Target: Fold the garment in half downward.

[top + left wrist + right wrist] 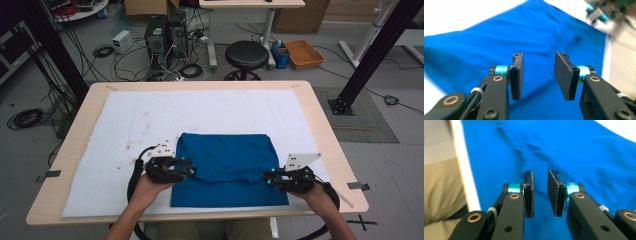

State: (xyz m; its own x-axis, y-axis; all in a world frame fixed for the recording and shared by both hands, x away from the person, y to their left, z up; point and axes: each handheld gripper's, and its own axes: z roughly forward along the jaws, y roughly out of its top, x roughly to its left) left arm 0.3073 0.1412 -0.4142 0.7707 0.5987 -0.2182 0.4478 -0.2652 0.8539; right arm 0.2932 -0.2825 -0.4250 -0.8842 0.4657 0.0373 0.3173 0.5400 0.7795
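Observation:
A blue cloth (225, 165) lies folded flat on a white mat (125, 125), near the table's front edge. My left gripper (192, 167) is at the cloth's left edge, and in the left gripper view its jaws (539, 75) stand wide apart above the blue fabric (499, 37) with nothing between them. At the cloth's right edge is my right gripper (267, 179). Its jaws (540, 192) are open by a narrower gap over the cloth (561, 150), also with nothing between them. The right gripper (601, 12) appears blurred at the far side of the left gripper view.
The mat covers most of a light wooden table (320, 130). The person's trousers (439, 187) are beyond the table's front edge. On the floor behind are a black stool (246, 54), computer towers (165, 35), cables, an orange tray (303, 53) and black frame posts (372, 55).

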